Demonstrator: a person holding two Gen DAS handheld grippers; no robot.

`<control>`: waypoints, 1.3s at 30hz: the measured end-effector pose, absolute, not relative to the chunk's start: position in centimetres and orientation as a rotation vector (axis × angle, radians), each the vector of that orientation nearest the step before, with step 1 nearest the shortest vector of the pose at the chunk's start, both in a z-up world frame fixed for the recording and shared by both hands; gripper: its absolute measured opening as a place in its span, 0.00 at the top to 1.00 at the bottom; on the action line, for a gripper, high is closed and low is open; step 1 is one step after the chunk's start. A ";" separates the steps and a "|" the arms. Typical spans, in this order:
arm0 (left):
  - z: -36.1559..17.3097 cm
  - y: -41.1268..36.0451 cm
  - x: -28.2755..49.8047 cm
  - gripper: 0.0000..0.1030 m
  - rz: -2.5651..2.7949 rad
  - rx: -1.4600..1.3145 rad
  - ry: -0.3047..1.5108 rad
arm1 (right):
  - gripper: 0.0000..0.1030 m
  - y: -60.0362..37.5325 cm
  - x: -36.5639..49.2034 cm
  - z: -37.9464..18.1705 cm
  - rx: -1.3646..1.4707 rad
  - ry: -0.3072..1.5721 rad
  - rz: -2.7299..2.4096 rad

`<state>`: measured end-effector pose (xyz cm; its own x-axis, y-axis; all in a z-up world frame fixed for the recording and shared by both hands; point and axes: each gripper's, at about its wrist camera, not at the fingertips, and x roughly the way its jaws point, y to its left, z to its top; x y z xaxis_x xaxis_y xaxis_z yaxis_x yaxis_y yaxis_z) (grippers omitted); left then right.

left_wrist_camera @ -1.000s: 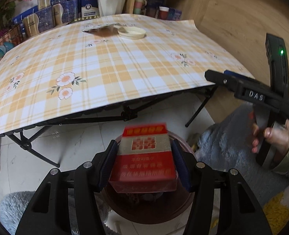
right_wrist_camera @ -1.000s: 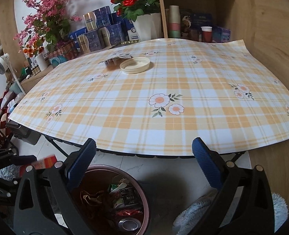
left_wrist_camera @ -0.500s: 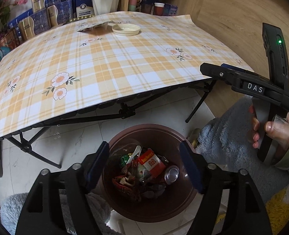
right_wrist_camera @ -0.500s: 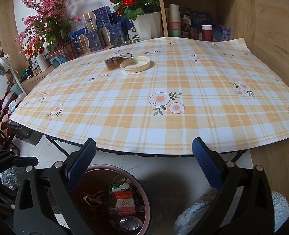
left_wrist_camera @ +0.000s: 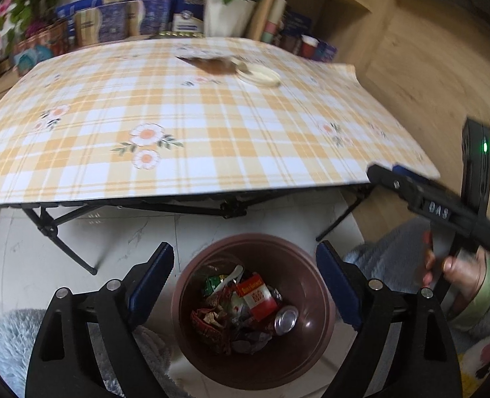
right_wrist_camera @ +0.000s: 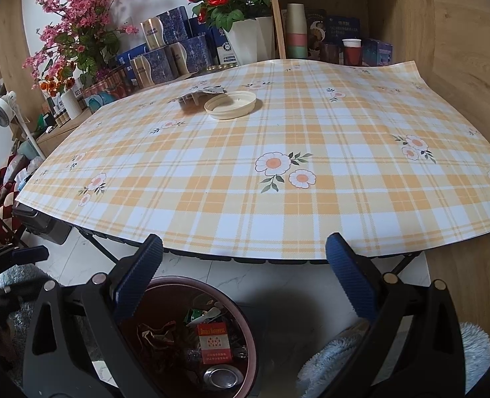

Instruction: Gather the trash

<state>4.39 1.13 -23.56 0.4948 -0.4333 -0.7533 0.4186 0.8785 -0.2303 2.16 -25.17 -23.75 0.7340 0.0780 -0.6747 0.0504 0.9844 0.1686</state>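
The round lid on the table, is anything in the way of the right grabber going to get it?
Nothing visible. The right gripper is open and empty at the table's near edge. Only bare checked cloth lies between it and the cream lid. A brown wrapper sits behind the lid's left side, not in front.

Plaid-clothed table (right_wrist_camera: 311,152) carries cream lid (right_wrist_camera: 230,104), wrapper (right_wrist_camera: 200,94) touching it; floor (left_wrist_camera: 79,242) bears bin (left_wrist_camera: 311,285).

Left hand-held gripper (left_wrist_camera: 245,272): jaws spread wide, nothing between the blue pads (left_wrist_camera: 152,277), pointing down and forward, below the near tabletop edge. Right hand-held gripper (right_wrist_camera: 245,278): jaws also wide apart and empty, held level just short of that same edge. The right hand (left_wrist_camera: 457,273) is wrapped around its grip, green cuff at the wrist.
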 end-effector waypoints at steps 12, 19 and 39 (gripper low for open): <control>-22.0 5.3 5.1 0.16 -0.395 -0.209 0.826 | 0.06 -25.4 2.4 -24.0 0.198 0.752 0.010; -20.9 5.7 5.8 0.16 -0.395 -0.206 0.783 | 0.06 -25.5 2.8 -23.7 0.199 0.755 0.003; -18.0 5.2 22.3 0.16 -0.411 -0.311 0.811 | 0.06 -24.7 24.8 -23.2 0.074 0.902 0.144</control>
<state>22.27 5.21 -17.96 0.6174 -0.4671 -0.6330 0.2336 0.8772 -0.4194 24.76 -24.70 -23.21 0.6115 0.1562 -0.7757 -0.0936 0.9877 0.1251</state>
